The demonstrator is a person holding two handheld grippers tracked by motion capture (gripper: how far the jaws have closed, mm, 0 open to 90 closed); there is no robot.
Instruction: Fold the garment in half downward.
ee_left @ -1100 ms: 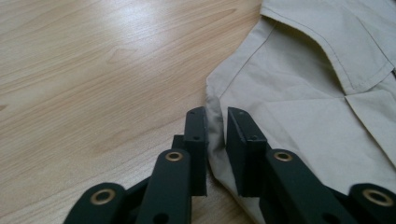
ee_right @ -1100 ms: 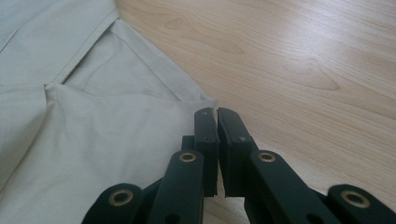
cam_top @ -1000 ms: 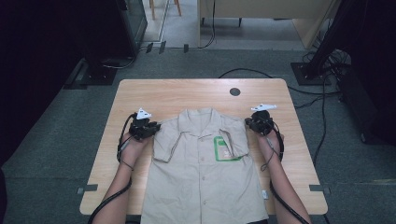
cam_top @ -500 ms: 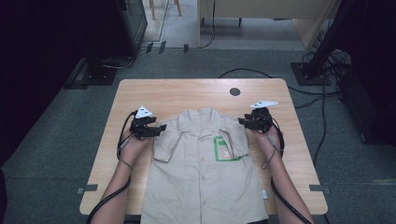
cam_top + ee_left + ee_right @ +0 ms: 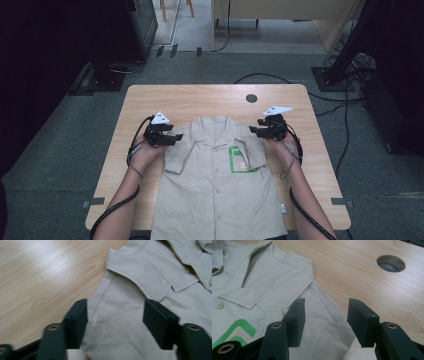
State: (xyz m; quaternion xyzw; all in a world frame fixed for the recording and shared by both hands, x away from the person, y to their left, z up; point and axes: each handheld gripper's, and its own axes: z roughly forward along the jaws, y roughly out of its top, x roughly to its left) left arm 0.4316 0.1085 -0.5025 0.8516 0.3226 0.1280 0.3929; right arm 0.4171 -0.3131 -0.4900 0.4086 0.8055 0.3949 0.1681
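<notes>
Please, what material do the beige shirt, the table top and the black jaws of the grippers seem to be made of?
The shirt looks like thin woven cloth, matte: it shows creases and stitched seams. Its green patch seems printed, perhaps with mesh. The table shows pale wood grain with a soft sheen, probably laminate or veneer. The jaws look like matte black hard plastic; brass-coloured screw inserts sit behind them.

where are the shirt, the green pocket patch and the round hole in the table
shirt (image 5: 215, 195), high view, on its front panel
green pocket patch (image 5: 239, 160), high view, on its middle
round hole (image 5: 391, 263), right gripper view, on its dark inside
</notes>
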